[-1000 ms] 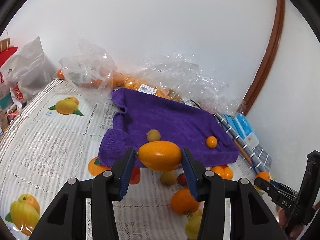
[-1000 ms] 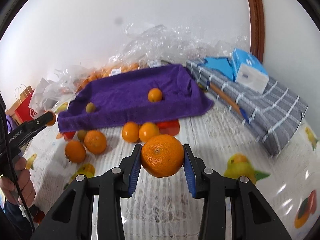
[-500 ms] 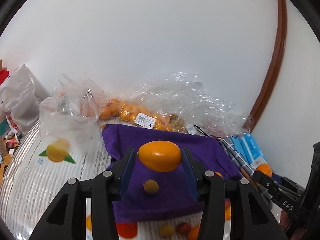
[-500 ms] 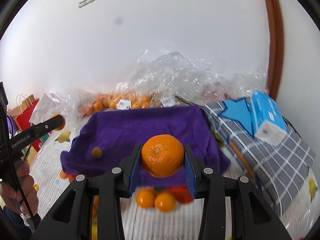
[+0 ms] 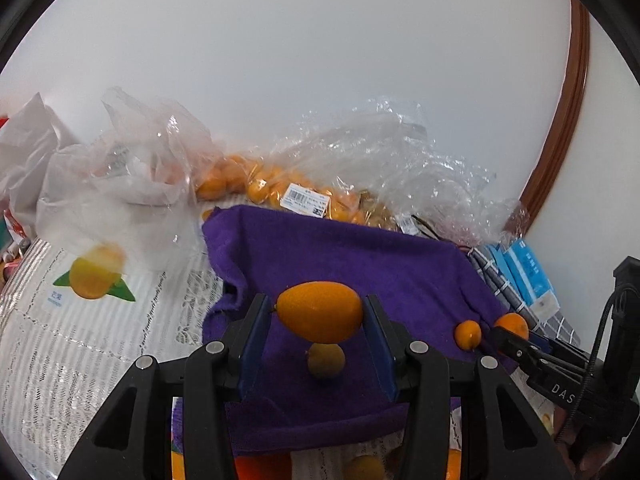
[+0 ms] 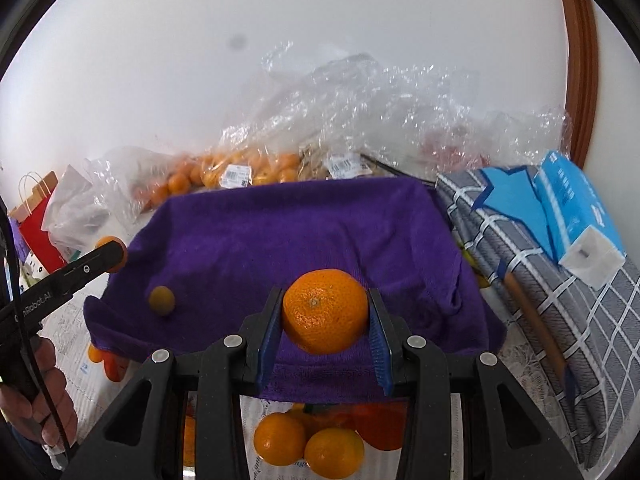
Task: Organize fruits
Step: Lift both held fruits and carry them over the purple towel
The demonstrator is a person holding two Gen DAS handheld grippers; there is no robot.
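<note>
Ahead of the tool and to its right lies a folded grey checked cloth (image 6: pixel 560 280) with a blue box (image 6: pixel 576 216) on top, crumpled clear plastic bags (image 6: pixel 360 112) straight ahead by the white wall (image 6: pixel 200 40), and a red paper bag (image 6: pixel 36 216) far left.

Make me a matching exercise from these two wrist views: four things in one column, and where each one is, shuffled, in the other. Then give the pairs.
Things
1. oval orange fruit
2. round mandarin
3. small olive-green fruit
4. blue box

Places
A. on the grey checked cloth
B. lying loose on the purple towel
C. clamped in the right gripper
D. clamped in the left gripper

Pairs: 1-D, 2-C, 3-B, 4-A
</note>
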